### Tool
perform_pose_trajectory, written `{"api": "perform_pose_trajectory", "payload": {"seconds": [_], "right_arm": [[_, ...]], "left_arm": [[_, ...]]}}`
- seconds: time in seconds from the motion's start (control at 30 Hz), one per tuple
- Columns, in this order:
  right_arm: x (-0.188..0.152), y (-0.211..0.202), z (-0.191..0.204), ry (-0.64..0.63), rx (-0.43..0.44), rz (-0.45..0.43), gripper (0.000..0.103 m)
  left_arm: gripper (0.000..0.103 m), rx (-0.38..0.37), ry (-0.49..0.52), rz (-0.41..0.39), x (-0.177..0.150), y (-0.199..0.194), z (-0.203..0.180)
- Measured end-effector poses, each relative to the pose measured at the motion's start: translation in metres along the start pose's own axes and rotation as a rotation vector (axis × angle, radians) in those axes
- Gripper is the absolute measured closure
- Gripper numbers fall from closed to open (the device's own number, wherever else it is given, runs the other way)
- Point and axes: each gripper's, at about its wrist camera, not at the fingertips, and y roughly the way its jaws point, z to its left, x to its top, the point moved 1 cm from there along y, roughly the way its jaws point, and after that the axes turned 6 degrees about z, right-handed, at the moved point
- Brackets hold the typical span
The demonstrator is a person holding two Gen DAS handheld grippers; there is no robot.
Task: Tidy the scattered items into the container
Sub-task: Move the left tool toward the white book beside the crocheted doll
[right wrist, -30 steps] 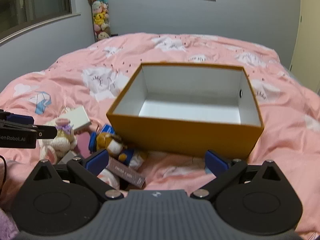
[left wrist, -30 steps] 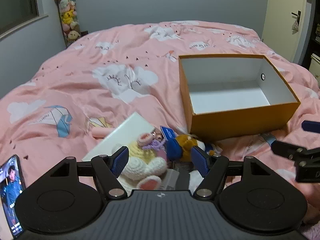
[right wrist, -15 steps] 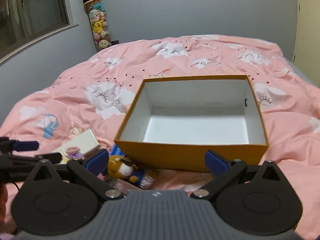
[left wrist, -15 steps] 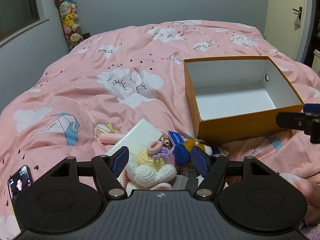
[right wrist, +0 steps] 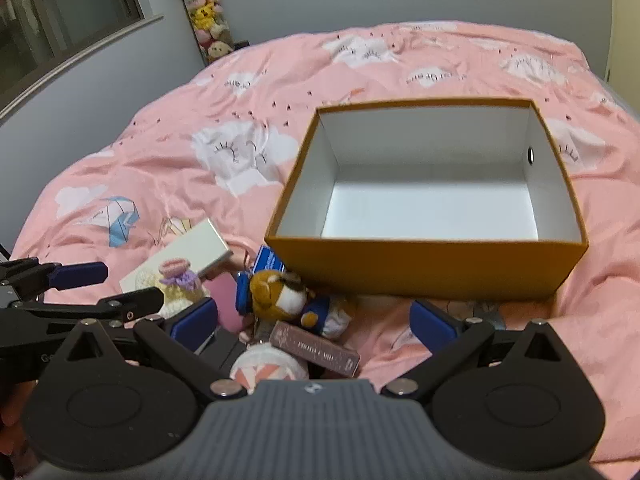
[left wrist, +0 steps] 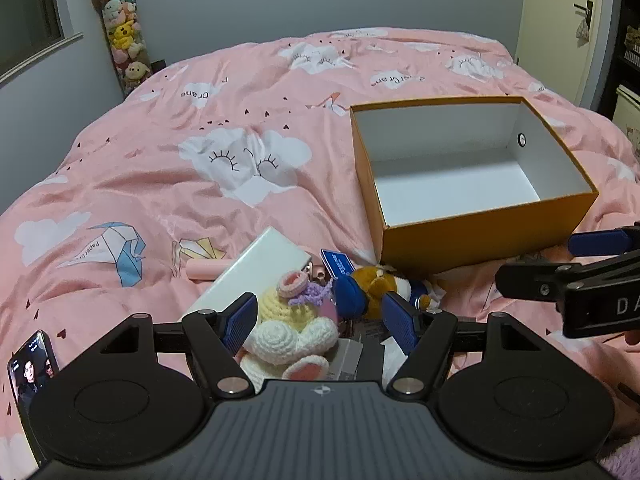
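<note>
An empty orange box [left wrist: 480,236] with a white inside stands on the pink bed; it also shows in the right wrist view [right wrist: 424,268]. In front of it lies a pile: a crocheted white and yellow bunny [left wrist: 288,320], a brown plush bear in blue [left wrist: 372,286] [right wrist: 280,292], a white flat box [left wrist: 256,272] [right wrist: 188,252], a blue card [left wrist: 338,266], a pink tube [left wrist: 206,270] and a brown "photo card" box [right wrist: 316,348]. My left gripper [left wrist: 320,320] is open, hovering over the bunny. My right gripper [right wrist: 316,318] is open above the bear and brown box.
A phone [left wrist: 30,368] with a lit screen lies on the bed at the near left. A column of plush toys [left wrist: 120,28] stands by the far wall. A door [left wrist: 560,20] is at the far right. The pink duvet [left wrist: 240,140] spreads out left of the box.
Both grippers have risen and pulled back a little, so the box and pile look farther off. Both stay open and empty. The items have not moved.
</note>
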Motion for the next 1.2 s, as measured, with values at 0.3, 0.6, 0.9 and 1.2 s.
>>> {"api": "perform_pose_trajectory", "payload": {"seconds": [0.3,0.6,0.9,1.2], "right_arm": [[-0.003,0.011,0.002,0.009,0.02,0.048,0.001],[-0.005,0.034,0.0,-0.004,0.055,0.114,0.013],[-0.008,0.065,-0.003,0.033,0.122,0.23,0.015],[0.006,0.085,0.002,-0.016,0.137,0.257,0.024]], "left_arm": [[0.022,-0.034,-0.026,0.054,-0.004,0.01,0.006],[0.022,-0.049,-0.038,0.126,-0.008,0.025,0.025],[0.022,-0.047,-0.08,0.171,-0.012,0.035,0.039],[0.022,-0.023,-0.102,0.175,-0.003,0.043,0.054]]}}
